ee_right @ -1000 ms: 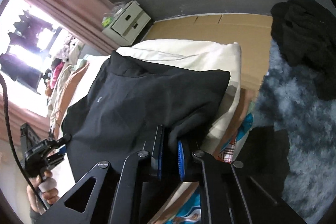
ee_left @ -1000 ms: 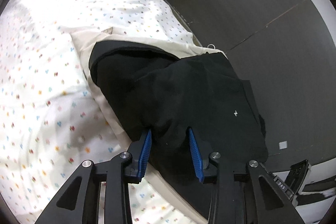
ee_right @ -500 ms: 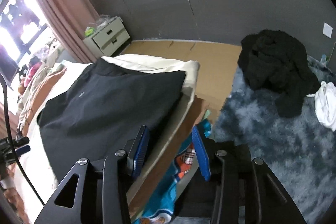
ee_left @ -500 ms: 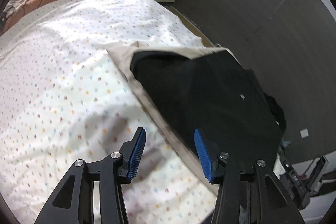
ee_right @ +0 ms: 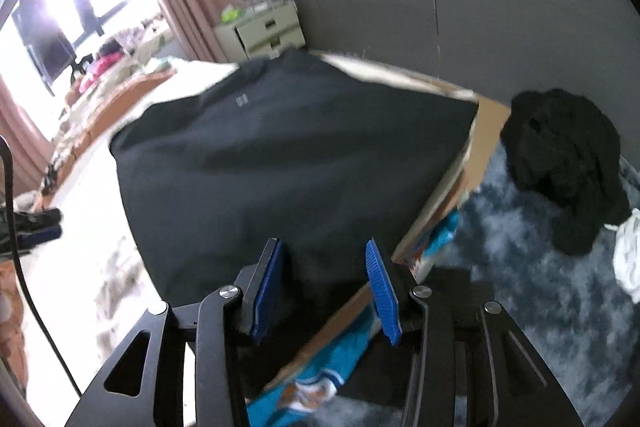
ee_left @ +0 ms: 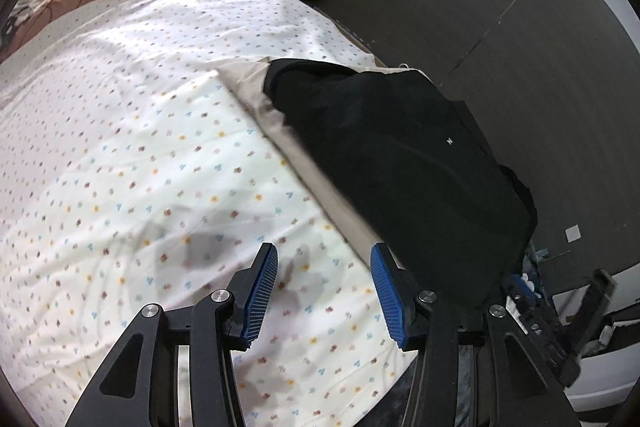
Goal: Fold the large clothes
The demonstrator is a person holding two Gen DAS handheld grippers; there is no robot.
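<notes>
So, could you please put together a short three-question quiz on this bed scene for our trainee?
1. True or false: the left claw is gripping the black garment.
2. What lies on the blue rug? A) a heap of dark clothes B) a pair of shoes C) a pillow
3. What pattern is on the bedsheet?

Key:
1. False; its blue pads are apart, with only bedsheet between them.
2. A, the heap of dark clothes.
3. Small coloured dots on white.

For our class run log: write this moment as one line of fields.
left gripper: open, empty | right gripper: open, empty | black garment: folded on bed
</notes>
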